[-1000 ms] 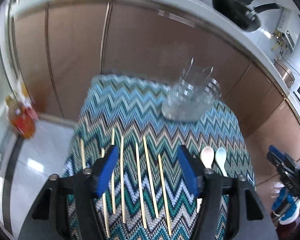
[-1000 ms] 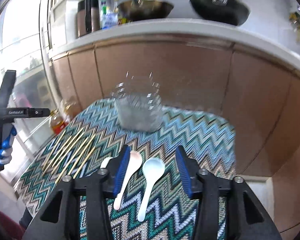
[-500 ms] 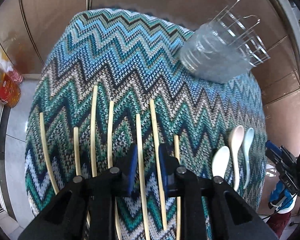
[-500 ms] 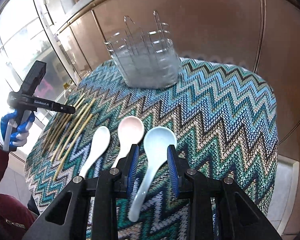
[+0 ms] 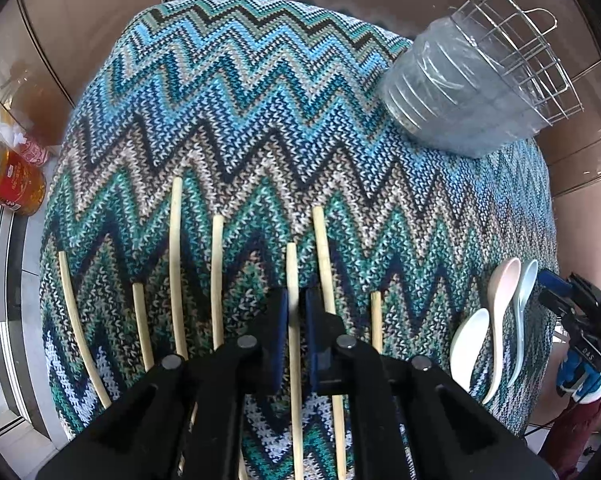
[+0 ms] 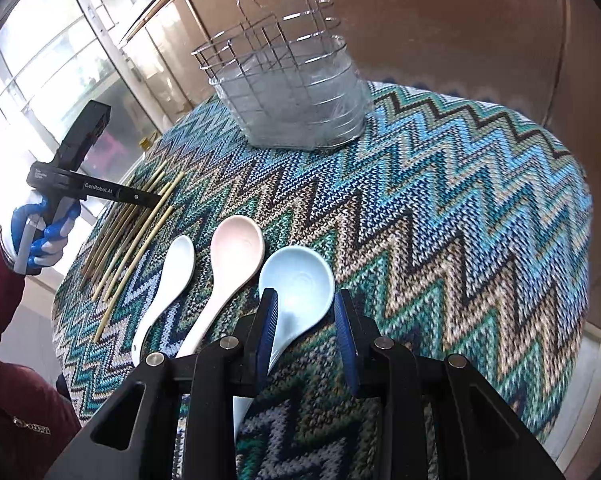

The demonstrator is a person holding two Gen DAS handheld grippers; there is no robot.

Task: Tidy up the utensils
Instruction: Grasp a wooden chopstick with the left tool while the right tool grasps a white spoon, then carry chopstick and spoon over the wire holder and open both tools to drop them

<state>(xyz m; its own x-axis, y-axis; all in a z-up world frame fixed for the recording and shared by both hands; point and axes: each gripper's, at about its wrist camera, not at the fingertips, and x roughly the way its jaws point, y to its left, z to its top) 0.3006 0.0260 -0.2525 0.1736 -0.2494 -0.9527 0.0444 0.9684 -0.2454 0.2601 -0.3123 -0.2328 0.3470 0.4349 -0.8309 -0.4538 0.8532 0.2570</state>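
Several pale chopsticks lie side by side on the zigzag cloth. My left gripper [image 5: 296,304] is shut on one chopstick [image 5: 293,280] near the middle of the row, low on the cloth. Three ceramic spoons lie to the right: white [image 6: 168,276], pink [image 6: 230,264] and light blue [image 6: 296,288]. My right gripper [image 6: 305,304] is open, its fingers astride the light blue spoon's bowl and neck without touching it. A wire utensil basket [image 6: 288,92] with a clear liner stands at the far side; it also shows in the left wrist view [image 5: 480,80].
The table is small and round, its cloth [image 6: 440,208] hanging over the edges. Brown cabinet fronts [image 6: 440,20] stand close behind. A bottle of orange liquid [image 5: 8,180] is on the floor at the left. The left hand tool [image 6: 84,184] shows in the right wrist view.
My left gripper has come down over the chopsticks and closed from wide open onto one. My right gripper has dropped towards the spoons and narrowed around the light blue one.
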